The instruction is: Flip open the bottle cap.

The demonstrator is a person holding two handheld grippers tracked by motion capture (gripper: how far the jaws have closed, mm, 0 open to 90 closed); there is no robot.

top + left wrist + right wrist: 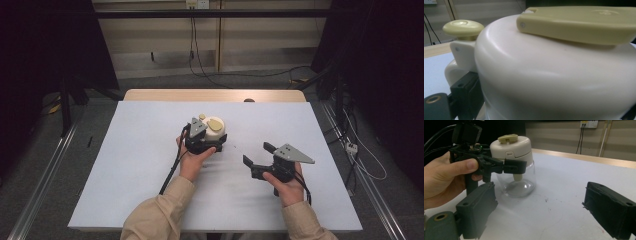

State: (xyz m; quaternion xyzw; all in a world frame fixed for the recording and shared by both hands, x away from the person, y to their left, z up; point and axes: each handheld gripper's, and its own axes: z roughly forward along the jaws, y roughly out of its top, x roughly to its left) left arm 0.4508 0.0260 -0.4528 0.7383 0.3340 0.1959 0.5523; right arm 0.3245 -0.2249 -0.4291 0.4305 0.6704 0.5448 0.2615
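- A small jar (214,131) with a clear glass body (520,183) and a cream plastic lid (511,146) stands upright near the middle of the white table (125,165), a little toward its far edge.
- On top of the lid lies a flat yellowish lever (579,22); beside it, a round yellowish knob (462,27) sits on a cream bracket.
- The left gripper (510,167), held in the person's left hand (195,159), has its black jaws pinching the jar at the lower rim of the lid, one jaw on each side.
- In the left gripper view the lid is very close, with one black jaw pressed against its left flank.
- The right gripper (259,158), held in the right hand (287,185), is nearer the table's near right corner, well apart from the jar, its jaws spread wide with nothing between them.
- A few dark specks (546,200) mark the table in front of the jar.
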